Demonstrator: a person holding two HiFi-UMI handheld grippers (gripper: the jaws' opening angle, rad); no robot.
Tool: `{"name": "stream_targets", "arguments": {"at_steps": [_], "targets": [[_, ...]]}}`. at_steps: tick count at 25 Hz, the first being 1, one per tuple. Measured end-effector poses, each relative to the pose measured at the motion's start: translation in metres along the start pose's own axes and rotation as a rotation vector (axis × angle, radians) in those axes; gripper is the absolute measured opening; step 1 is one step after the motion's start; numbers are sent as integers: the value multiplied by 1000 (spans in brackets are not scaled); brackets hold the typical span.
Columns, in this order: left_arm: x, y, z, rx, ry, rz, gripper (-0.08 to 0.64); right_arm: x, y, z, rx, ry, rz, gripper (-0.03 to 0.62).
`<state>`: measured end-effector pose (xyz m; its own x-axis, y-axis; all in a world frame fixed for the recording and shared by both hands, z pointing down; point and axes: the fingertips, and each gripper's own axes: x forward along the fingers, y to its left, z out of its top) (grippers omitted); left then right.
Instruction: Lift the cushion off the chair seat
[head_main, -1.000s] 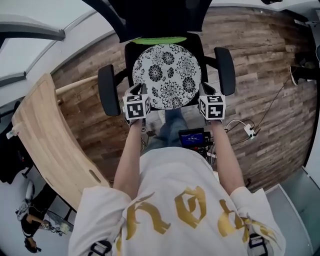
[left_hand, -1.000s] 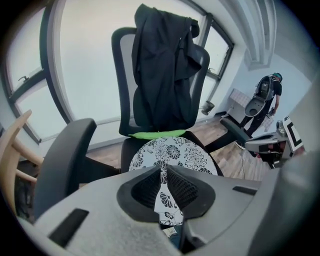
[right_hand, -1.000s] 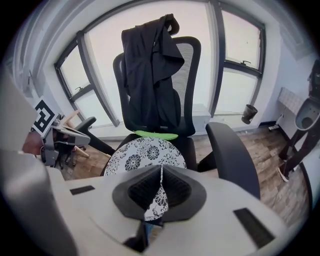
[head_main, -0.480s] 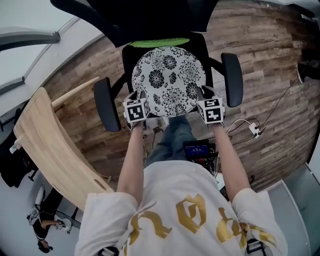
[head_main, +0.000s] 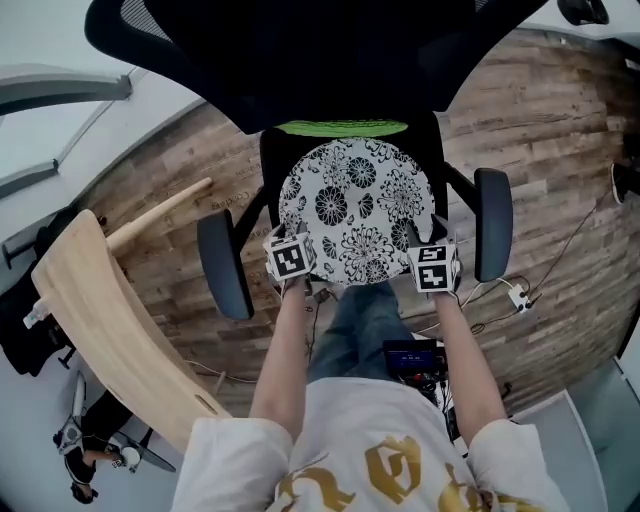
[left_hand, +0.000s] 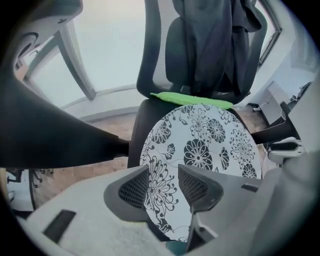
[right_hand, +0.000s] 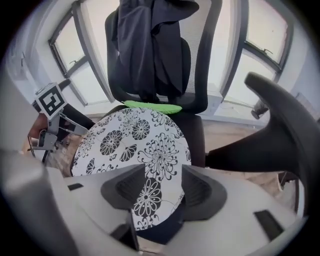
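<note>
**Both tools spread at the cushion's front edge, cushion lying on the seat**

The left tool (head_main: 289, 240) points steeply down at the near left rim of the cushion (head_main: 355, 210). Its jaws have just been opening and stand spread. In the left gripper view the patterned rim of the cushion (left_hand: 200, 145) shows in the gap of the left tool (left_hand: 163, 187), and the pads do not press on it.

The right tool (head_main: 432, 246) is at the near right rim and points down as well. Its jaws have also just been opening and stand wide. In the right gripper view the cushion's edge (right_hand: 135, 137) lies between the jaws of the right tool (right_hand: 152, 192), and it is not pinched.

The cushion is round, white with black flowers. It lies flat on the black chair seat (head_main: 268, 180) and covers most of it. A bright green strip (head_main: 340, 127) shows just behind it, at the foot of the backrest (head_main: 300, 50).

A dark garment (left_hand: 210, 45) hangs over the backrest. The two armrests (head_main: 222, 265) stand on either side of the seat, just outside the tools.

The chair stands on a wooden floor (head_main: 560, 150). A curved wooden board (head_main: 110, 320) lies well to the left.
</note>
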<state>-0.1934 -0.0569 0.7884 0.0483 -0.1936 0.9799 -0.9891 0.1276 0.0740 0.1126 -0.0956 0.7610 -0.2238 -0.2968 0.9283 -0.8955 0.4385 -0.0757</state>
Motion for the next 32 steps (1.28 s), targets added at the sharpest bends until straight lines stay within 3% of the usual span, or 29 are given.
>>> {"name": "stream_targets", "arguments": {"at_steps": [8,13,19,21,25,27,29,32], "targets": [[21,30,0,12,-5,102,184,36,-28,-15,48,80,-102,213],[41,32,2,62,30,88,179,58,-45,-25,149,109,-144,215],[49,39,-2,118,56,113,169,73,-43,-28,92,164,-131,215],[49,34,-1,136,62,114,156,73,-44,-29,93,179,-124,215],[44,25,-3,161,71,104,61,68,-46,-33,84,193,-115,213],[42,23,-2,180,70,97,46,66,-46,-31,64,203,-111,167],[39,23,-2,197,73,95,31,65,-42,-29,80,205,-101,21],[33,24,0,204,70,92,25,63,-39,-25,110,208,-76,18]]}}
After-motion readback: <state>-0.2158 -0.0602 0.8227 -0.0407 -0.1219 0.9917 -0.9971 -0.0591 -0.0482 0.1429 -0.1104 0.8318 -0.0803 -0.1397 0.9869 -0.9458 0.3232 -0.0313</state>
